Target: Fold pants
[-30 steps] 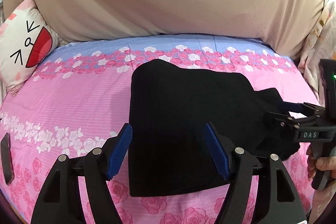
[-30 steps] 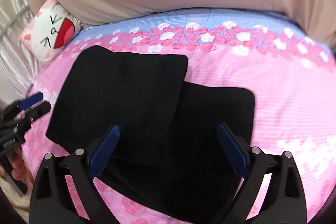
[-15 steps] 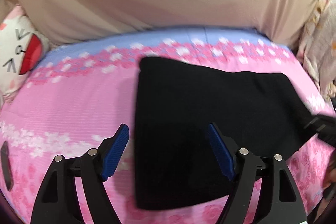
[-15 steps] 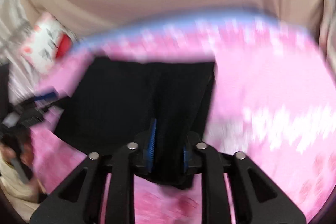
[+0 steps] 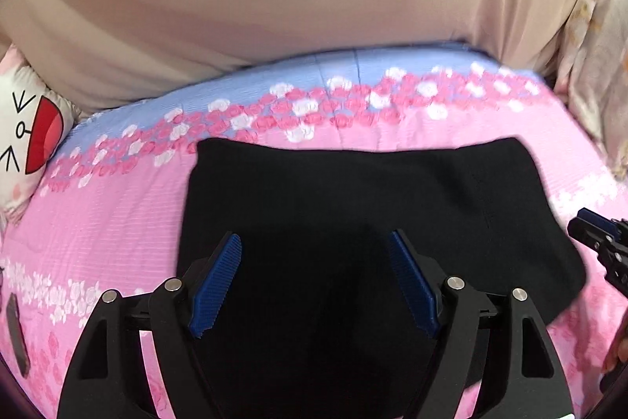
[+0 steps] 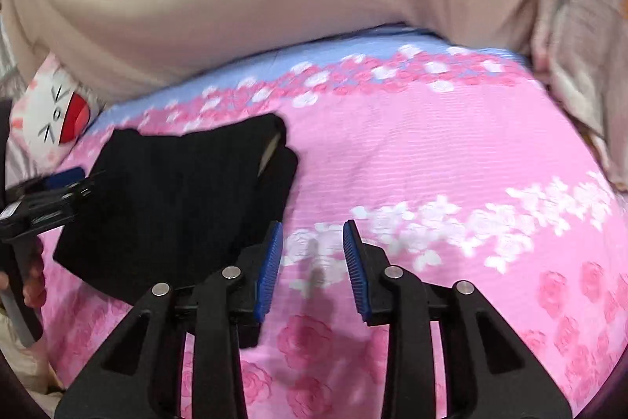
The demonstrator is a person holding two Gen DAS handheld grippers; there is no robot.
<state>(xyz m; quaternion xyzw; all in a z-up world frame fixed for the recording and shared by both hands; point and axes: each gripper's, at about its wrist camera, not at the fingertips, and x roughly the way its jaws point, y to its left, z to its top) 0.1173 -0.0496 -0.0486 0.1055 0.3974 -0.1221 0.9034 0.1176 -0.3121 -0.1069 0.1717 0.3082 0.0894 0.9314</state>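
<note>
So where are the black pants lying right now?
The black pants lie folded on the pink floral bedsheet: centre of the left wrist view under the open left hand-held gripper, and left of the right hand-held gripper in the right wrist view.

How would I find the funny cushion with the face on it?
Start at the pink flowered bedsheet and follow it to its far left corner, below the big beige bedding. There sits the cushion, white with a drawn cat face and a wide red mouth. Nothing else there has a face; the black pants are plain.
</note>
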